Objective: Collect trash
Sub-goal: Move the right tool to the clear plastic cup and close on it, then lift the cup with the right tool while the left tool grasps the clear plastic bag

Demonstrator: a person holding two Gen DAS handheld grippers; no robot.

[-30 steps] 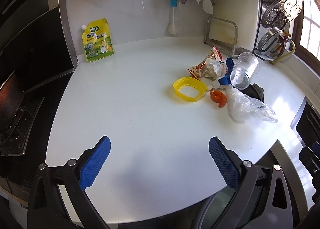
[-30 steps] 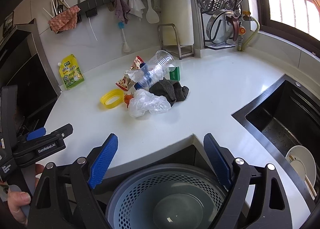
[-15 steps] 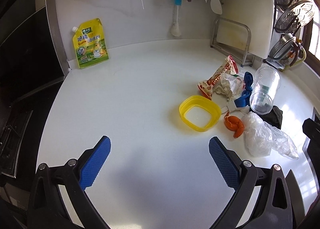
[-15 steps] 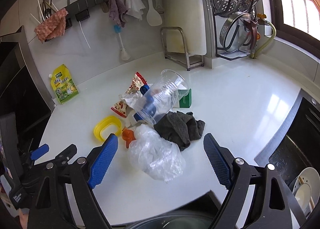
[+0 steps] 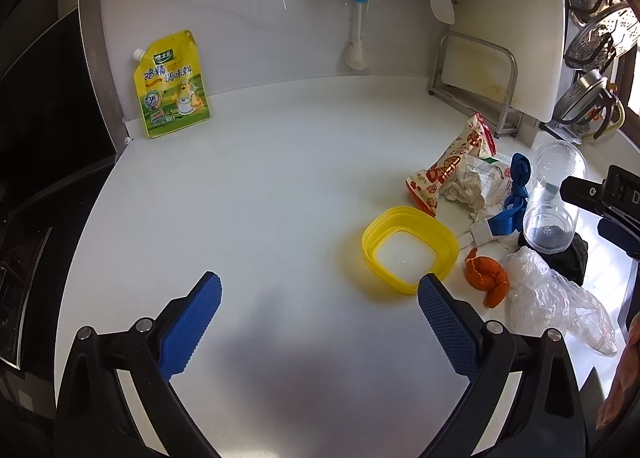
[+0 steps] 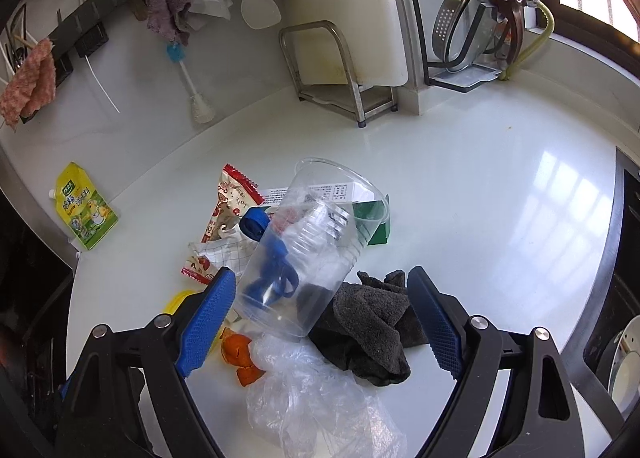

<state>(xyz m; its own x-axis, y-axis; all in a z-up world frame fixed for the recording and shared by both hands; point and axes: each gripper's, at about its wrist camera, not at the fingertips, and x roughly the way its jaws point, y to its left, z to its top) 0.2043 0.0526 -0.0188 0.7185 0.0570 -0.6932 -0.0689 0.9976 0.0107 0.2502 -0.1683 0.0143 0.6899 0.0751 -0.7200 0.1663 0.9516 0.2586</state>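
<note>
A white kitchen surface [image 5: 248,218] is seen, the trash heap [image 6: 304,270] left uncollected at its middle. Both the left claw [image 5: 319,294] and right claw [image 6: 320,300] are held spread and empty; nothing has been gathered, everything remains.

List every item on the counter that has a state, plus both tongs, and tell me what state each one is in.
Left tongs: open, empty, over bare counter.
Right tongs: open, empty, either side of the cup's base.
Clear plastic cup: tipped on its side, resting on the pile.
Yellow ring lid: flat on the counter.
Snack wrapper: torn open, crumpled.
Plastic bag: crumpled.
Dark cloth: bunched up.
Orange peel: loose.
Seasoning pouch: upright, capped, against the wall.
</note>
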